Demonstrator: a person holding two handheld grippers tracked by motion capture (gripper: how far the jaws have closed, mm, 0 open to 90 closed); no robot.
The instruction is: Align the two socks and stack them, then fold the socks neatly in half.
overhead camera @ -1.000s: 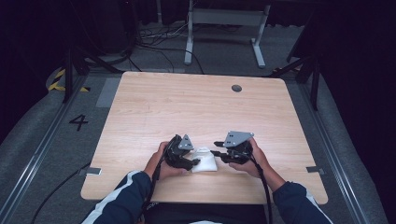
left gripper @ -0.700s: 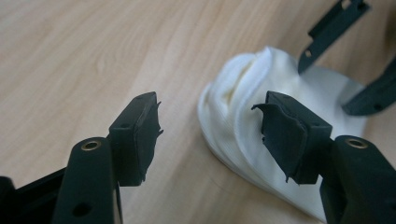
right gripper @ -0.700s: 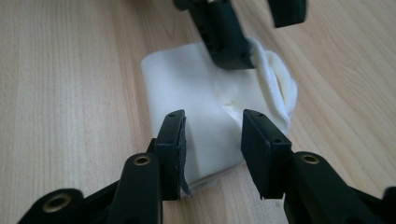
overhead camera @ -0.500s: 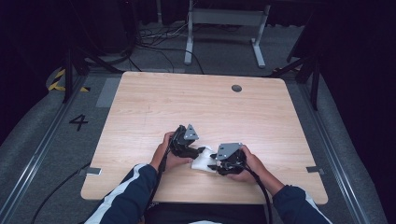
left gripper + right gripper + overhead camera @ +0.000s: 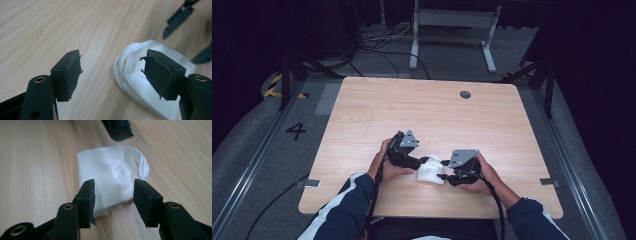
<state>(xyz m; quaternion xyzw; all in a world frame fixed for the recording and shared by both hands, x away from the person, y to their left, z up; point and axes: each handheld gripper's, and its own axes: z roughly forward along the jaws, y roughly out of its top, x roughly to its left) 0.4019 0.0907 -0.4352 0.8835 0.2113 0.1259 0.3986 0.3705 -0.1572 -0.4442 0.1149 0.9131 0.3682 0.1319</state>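
Note:
A folded white cloth [image 5: 431,171] lies on the wooden table [image 5: 432,115] near its front edge. My left gripper [image 5: 424,161] comes at the cloth from the left and is open. In the left gripper view its right pad [image 5: 160,72] hangs over the cloth [image 5: 132,72] while its left pad [image 5: 68,73] is above bare wood. My right gripper [image 5: 443,176] reaches in from the right, also open. In the right gripper view the cloth [image 5: 112,172] has a dimple in its top, and its near edge lies between the pads [image 5: 87,195], with no grip on it.
A round dark grommet [image 5: 465,94] sits in the table's far right part. Metal desk legs [image 5: 452,20] and cables stand on the floor beyond. The left gripper's jaw tip [image 5: 117,128] shows past the cloth in the right gripper view.
The right gripper has come down and leftwards to the cloth's right edge. The left gripper shifted slightly away from the person. The cloth stayed in place.

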